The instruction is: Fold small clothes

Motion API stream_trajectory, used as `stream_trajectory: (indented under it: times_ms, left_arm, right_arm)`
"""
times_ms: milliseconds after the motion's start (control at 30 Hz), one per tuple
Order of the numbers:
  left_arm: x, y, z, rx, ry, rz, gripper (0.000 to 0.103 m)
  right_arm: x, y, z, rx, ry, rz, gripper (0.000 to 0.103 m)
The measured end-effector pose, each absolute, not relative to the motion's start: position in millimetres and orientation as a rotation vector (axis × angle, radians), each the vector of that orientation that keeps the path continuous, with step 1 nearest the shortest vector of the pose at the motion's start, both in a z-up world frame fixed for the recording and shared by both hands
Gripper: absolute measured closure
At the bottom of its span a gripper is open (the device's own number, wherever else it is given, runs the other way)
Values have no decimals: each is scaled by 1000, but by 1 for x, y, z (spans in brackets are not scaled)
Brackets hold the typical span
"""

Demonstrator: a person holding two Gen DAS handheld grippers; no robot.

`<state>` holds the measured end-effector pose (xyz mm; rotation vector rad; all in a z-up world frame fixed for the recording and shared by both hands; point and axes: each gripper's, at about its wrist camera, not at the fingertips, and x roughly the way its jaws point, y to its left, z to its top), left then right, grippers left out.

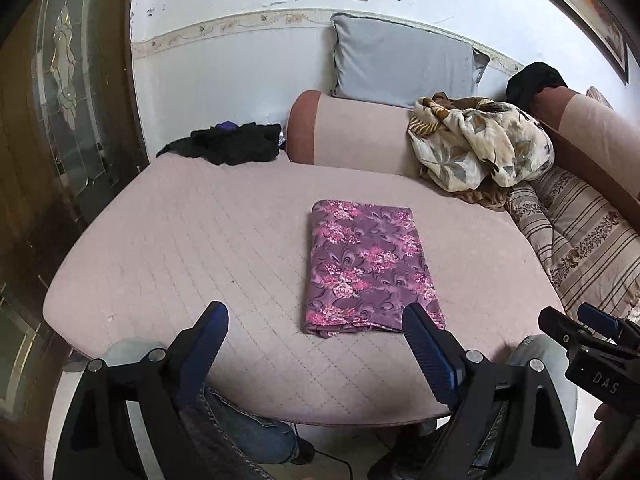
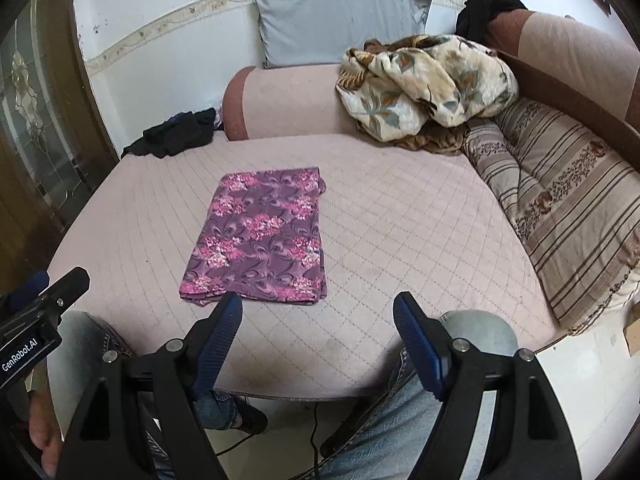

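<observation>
A purple cloth with pink flowers (image 1: 368, 268) lies folded into a flat rectangle on the pink quilted bed (image 1: 180, 240). It also shows in the right wrist view (image 2: 260, 236). My left gripper (image 1: 316, 316) is open and empty, held above the bed's near edge just short of the cloth. My right gripper (image 2: 318, 308) is open and empty, over the near edge to the right of the cloth. The right gripper shows at the right edge of the left wrist view (image 1: 576, 322). The left gripper shows at the left edge of the right wrist view (image 2: 44, 284).
A pile of black clothes (image 1: 232, 142) lies at the bed's far left corner. A floral blanket (image 1: 480, 144), a grey pillow (image 1: 404, 66) and a pink bolster (image 1: 352, 134) lie at the back. A striped cushion (image 2: 560, 200) lies along the right. My jeans-clad legs are below the bed edge.
</observation>
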<state>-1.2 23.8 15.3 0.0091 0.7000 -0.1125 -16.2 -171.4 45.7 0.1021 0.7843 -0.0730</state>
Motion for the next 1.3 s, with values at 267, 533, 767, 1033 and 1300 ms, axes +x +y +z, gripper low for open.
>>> stream_trajectory:
  times_ms: [267,533,767,1033,1300]
  left_arm:
    - [-15,21,30,37,647,-97,7]
    - [-10,19,25,37,675,-98,7]
    - [-9,17,21,47,696,-93,7]
    - [-6,17,16,55,721,-88,7]
    - [-6,15,16,62,723,-89,7]
  right_arm:
    - [-22,-170,58,108,757,-71,26]
    - [-25,-168,60,108,757,-77,26]
    - [-24,-170,62,111,756,-75,26]
    - [-23,-170,62,115,758,-62,26]
    - [-24,-170,62,114,758,-63,26]
